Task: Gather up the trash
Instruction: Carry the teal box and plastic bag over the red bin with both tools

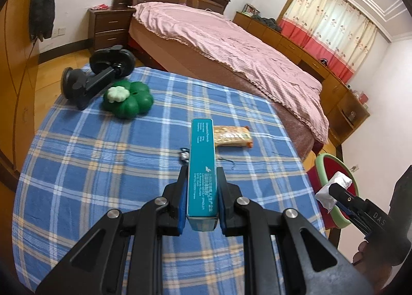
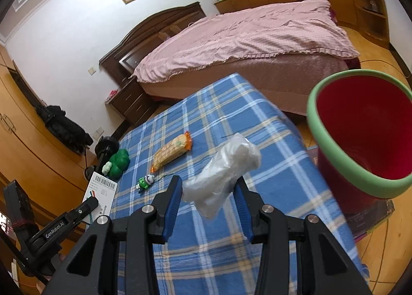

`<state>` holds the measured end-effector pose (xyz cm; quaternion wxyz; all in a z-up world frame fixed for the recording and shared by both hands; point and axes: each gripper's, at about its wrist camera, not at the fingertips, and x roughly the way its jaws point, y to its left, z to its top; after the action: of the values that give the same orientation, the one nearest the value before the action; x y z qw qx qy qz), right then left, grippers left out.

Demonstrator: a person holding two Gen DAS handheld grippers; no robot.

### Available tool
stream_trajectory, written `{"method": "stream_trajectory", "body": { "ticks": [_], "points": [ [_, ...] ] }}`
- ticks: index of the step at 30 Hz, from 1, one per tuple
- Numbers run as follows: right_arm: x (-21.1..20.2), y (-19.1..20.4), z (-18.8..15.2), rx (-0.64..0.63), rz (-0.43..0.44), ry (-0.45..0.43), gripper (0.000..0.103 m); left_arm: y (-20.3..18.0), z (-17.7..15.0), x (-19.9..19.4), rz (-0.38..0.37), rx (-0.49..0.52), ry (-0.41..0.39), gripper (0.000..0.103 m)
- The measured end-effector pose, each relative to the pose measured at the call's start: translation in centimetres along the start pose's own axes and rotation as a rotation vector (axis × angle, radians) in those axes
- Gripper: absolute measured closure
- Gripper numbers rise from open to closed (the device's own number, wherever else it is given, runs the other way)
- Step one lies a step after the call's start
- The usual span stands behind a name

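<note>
My left gripper [image 1: 202,170] is shut on a long teal box [image 1: 202,179], held endwise above the blue plaid table [image 1: 103,153]. In the right wrist view that gripper [image 2: 87,205] shows at lower left, with the box's white barcode face [image 2: 103,187] turned to the camera. My right gripper [image 2: 208,181] is shut on a crumpled clear plastic bag [image 2: 224,166], just left of a red bin with a green rim [image 2: 332,145]. From the left wrist, the right gripper [image 1: 337,189] and the bag [image 1: 327,194] appear in front of the bin [image 1: 334,161]. An orange snack packet [image 1: 231,135] [image 2: 172,152] lies on the cloth.
A green clover-shaped object [image 1: 128,99] and a black suction mount [image 1: 97,73] sit at the table's far left. A small green frog toy [image 2: 145,181] lies near the packet. A bed with a pink cover [image 1: 231,45] stands beyond the table; the bin stands off its right edge.
</note>
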<state>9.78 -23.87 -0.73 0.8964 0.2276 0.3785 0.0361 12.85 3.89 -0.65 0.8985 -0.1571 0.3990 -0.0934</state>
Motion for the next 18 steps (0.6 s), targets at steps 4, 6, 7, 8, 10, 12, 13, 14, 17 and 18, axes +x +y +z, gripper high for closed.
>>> {"method": "stream_trajectory", "body": {
  "ticks": [4, 6, 7, 8, 10, 12, 13, 14, 17, 18],
  "points": [
    [-1.4, -1.4, 0.0, 0.024, -0.01, -0.028, 0.059, -1.3, -0.2, -0.2, -0.023, 0.014, 0.009, 0.084],
    [-2.0, -2.1, 0.1, 0.039, -0.011, -0.038, 0.059, -2.0, -0.4, -0.3, -0.031, 0.024, 0.012, 0.084],
    [-2.3, -2.5, 0.1, 0.046, -0.012, -0.046, 0.059, -2.4, -0.4, -0.3, -0.035, 0.028, 0.012, 0.084],
    [-2.7, -2.8, 0.1, 0.051, -0.014, -0.052, 0.059, -2.8, -0.5, -0.3, -0.039, 0.035, 0.013, 0.084],
    [-3.3, -3.4, 0.2, 0.061, -0.017, -0.065, 0.059, -3.5, -0.6, -0.4, -0.046, 0.043, 0.016, 0.084],
    [-3.8, -4.1, 0.3, 0.073, -0.019, -0.077, 0.059, -4.3, -0.7, -0.4, -0.057, 0.054, 0.022, 0.084],
    [-4.1, -4.4, 0.3, 0.078, -0.02, -0.082, 0.059, -4.8, -0.7, -0.3, -0.062, 0.06, 0.025, 0.084],
    [-4.3, -4.6, 0.3, 0.082, -0.021, -0.086, 0.059, -5.1, -0.7, -0.2, -0.067, 0.066, 0.027, 0.084],
    [-5.1, -5.6, 0.5, 0.096, -0.024, -0.103, 0.059, -6.5, -0.7, -0.1, -0.078, 0.088, 0.032, 0.084],
    [-5.3, -5.9, 0.5, 0.101, -0.025, -0.108, 0.059, -7.0, -0.7, 0.0, -0.084, 0.096, 0.034, 0.084]
  ]
}}
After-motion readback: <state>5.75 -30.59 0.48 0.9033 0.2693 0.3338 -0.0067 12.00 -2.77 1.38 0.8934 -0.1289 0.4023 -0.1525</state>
